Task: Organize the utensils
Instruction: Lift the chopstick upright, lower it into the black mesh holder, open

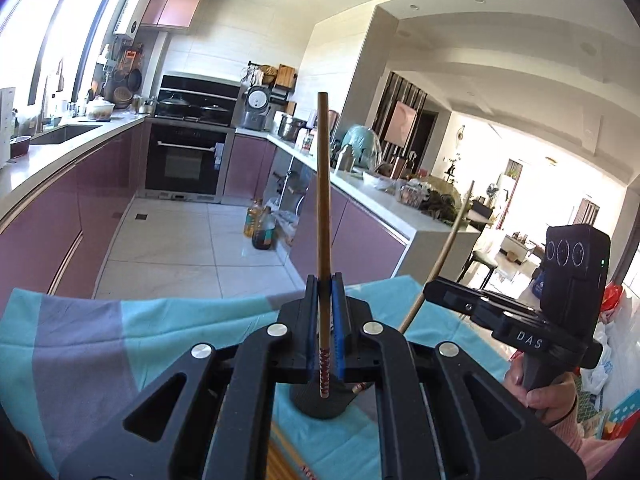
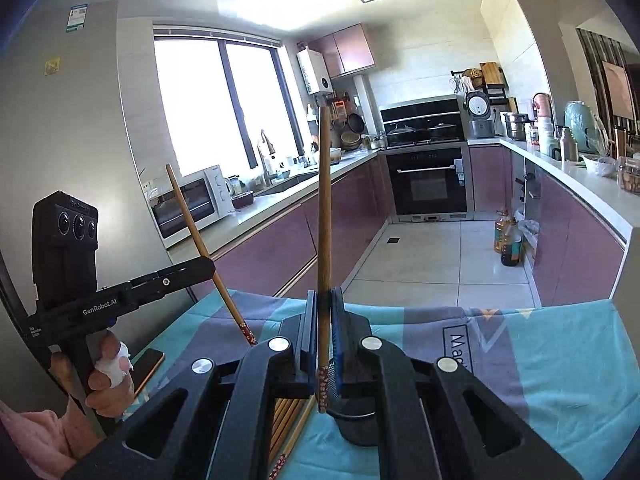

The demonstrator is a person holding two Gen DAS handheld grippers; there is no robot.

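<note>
I hold one chopstick upright in each clamped gripper, and should lower both patterned ends squarely into the black holder.

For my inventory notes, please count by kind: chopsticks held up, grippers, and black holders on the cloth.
Chopsticks held up: 2 (left chopstick, right chopstick)
Grippers: 2 (left gripper, right gripper)
Black holder: 1
Total: 5

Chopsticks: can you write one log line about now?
left gripper: shut on brown wooden chopstick | right gripper: shut on second wooden chopstick | black round holder: below
</note>
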